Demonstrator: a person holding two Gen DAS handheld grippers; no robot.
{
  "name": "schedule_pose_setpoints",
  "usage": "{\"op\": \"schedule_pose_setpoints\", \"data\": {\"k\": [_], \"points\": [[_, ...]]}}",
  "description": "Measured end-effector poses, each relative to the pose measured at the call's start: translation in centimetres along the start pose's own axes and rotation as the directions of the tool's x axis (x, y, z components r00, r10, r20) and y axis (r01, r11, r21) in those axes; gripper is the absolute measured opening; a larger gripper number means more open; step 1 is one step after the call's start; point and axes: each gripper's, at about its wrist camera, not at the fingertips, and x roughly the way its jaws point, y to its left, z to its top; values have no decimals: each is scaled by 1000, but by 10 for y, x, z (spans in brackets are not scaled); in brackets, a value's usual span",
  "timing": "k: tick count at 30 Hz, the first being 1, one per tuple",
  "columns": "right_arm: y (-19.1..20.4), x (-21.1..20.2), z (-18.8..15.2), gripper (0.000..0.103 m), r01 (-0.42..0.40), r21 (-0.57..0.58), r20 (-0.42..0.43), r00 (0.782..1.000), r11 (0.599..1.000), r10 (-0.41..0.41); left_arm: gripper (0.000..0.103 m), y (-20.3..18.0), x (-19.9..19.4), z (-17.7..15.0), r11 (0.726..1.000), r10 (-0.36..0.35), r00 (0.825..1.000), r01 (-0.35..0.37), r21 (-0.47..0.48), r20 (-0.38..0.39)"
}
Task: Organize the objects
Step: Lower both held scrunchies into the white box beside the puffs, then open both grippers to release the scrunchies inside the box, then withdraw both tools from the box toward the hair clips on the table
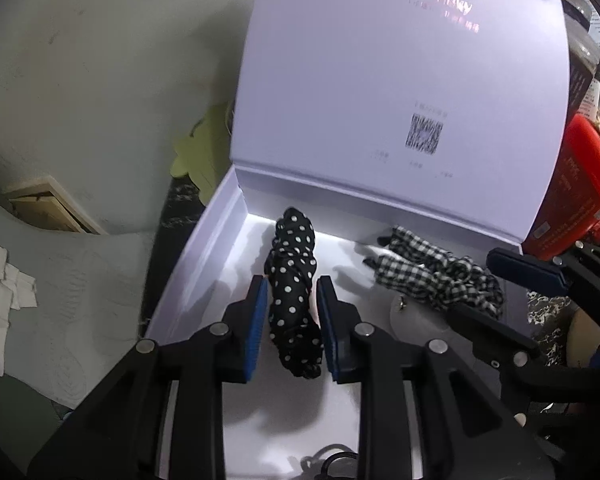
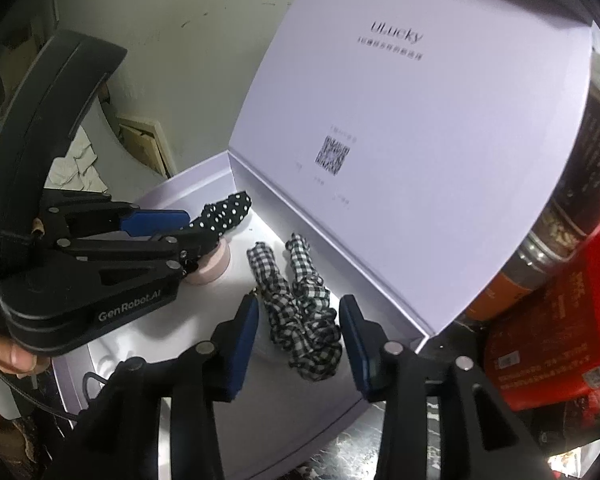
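A white box (image 1: 188, 272) with its lid (image 1: 380, 60) standing up holds two cloth hair ties. The black one with white dots (image 1: 292, 300) lies on the box floor between the blue pads of my left gripper (image 1: 292, 282). A thin pink strip shows beside the right pad, so the pads do not press it. The black-and-white checked tie (image 2: 300, 320) lies between the pads of my right gripper (image 2: 299, 300), with small gaps either side. From the right wrist, my left gripper (image 2: 200, 226) shows side on, with the dotted tie (image 2: 228, 208) past its tips.
A pink round piece (image 2: 214, 266) sits under the left gripper. A red carton (image 2: 560, 320) and dark jars (image 2: 580, 160) crowd the box's right side. A yellow-green item (image 1: 200, 148) and white cloths (image 1: 0, 292) lie to the left. A hand (image 2: 12, 356) holds the left gripper.
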Motion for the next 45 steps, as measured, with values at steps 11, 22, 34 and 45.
{"op": "schedule_pose_setpoints", "data": {"k": [11, 22, 34, 45], "points": [[18, -50, -2, 52, 28, -25, 101, 995, 999, -25, 53, 3, -51, -10, 1000, 11, 995, -12, 5, 95], [-12, -90, -17, 52, 52, -1, 132, 990, 999, -51, 56, -22, -68, 4, 1000, 16, 993, -16, 2, 117], [24, -116, -39, 55, 46, 2, 142, 989, 999, -46, 56, -20, -108, -40, 998, 59, 991, -55, -36, 118], [54, -161, -72, 57, 19, -27, 167, 986, 999, -14, 67, -21, -171, -91, 993, 102, 981, -91, -74, 163]]}}
